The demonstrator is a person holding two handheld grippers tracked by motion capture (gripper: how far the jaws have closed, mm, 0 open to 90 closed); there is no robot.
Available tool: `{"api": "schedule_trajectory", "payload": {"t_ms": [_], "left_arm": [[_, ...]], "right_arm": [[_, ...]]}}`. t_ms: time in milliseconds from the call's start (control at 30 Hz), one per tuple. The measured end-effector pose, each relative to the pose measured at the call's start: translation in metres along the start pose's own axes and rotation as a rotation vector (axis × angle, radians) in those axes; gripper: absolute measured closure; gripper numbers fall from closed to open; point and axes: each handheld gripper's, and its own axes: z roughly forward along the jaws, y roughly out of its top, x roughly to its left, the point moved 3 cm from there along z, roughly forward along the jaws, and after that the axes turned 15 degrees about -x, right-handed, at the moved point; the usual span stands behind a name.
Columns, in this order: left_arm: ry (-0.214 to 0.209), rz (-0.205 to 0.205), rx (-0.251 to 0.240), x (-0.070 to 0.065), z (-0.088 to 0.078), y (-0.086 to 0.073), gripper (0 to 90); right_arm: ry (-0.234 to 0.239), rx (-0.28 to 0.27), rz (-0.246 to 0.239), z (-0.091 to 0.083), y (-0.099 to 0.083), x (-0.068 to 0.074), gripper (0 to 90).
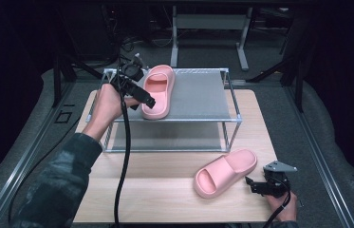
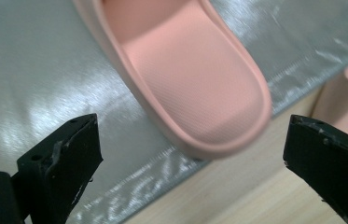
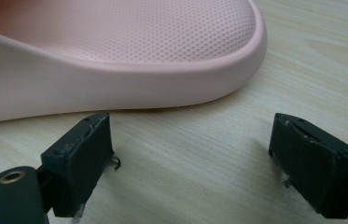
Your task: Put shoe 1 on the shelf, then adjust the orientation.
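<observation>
One pink slipper (image 1: 158, 91) (image 2: 195, 79) lies on the top shelf of a metal rack (image 1: 203, 95), its heel jutting over the front edge. My left gripper (image 1: 146, 100) (image 2: 190, 154) hovers just short of that heel, open, with nothing between its jaws. A second pink slipper (image 1: 224, 172) (image 3: 115, 51) rests on the wooden table (image 1: 165, 190) in front of the rack. My right gripper (image 1: 251, 184) (image 3: 192, 163) sits low on the table just right of this slipper's heel, open, touching nothing.
The rack (image 2: 36, 70) has a lower shelf (image 1: 165, 137) under the top one. A black cable (image 1: 123, 161) trails from the left gripper down across the table. Table legs and dark floor lie beyond the rack.
</observation>
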Motion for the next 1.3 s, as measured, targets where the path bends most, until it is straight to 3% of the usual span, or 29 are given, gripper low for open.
{"api": "schedule_trajectory", "payload": {"t_ms": [67,200,267,333,433,533,833,900,1133,1300], "left_arm": [[-0.029,0.020,-0.001,-0.007,-0.002,-0.011,3.4],[-0.067,0.100,-0.017,-0.023,-0.013,-0.030,3.6],[-0.077,0.114,-0.030,-0.028,-0.019,-0.039,3.4],[-0.078,0.158,-0.036,-0.034,-0.027,-0.052,2.8],[-0.090,0.173,-0.058,-0.038,-0.030,-0.069,2.6],[-0.082,0.180,-0.038,-0.037,-0.026,-0.094,2.1],[-0.039,0.142,-0.069,-0.029,-0.013,-0.169,0.0],[-0.044,0.111,-0.059,-0.026,-0.004,-0.187,0.0],[0.010,0.099,-0.041,-0.015,0.030,-0.241,0.0],[0.007,0.036,-0.079,-0.001,0.053,-0.265,0.0]], "right_arm": [[0.000,-0.001,0.000,0.000,0.000,0.000,13.0],[0.000,0.000,0.000,0.000,0.000,0.000,13.0],[0.005,0.005,0.000,0.000,0.000,0.000,13.1],[-0.004,-0.004,0.002,0.000,0.000,0.001,13.3],[-0.003,0.002,0.004,0.000,0.000,0.001,13.3],[-0.003,0.005,0.003,0.000,0.000,0.000,13.2],[0.008,0.015,0.003,0.001,0.002,-0.001,12.7],[0.008,0.028,-0.003,0.000,0.002,-0.001,12.7],[0.045,0.081,-0.023,-0.011,0.005,-0.001,12.7],[0.099,0.110,-0.066,-0.025,0.024,0.005,12.7]]}}
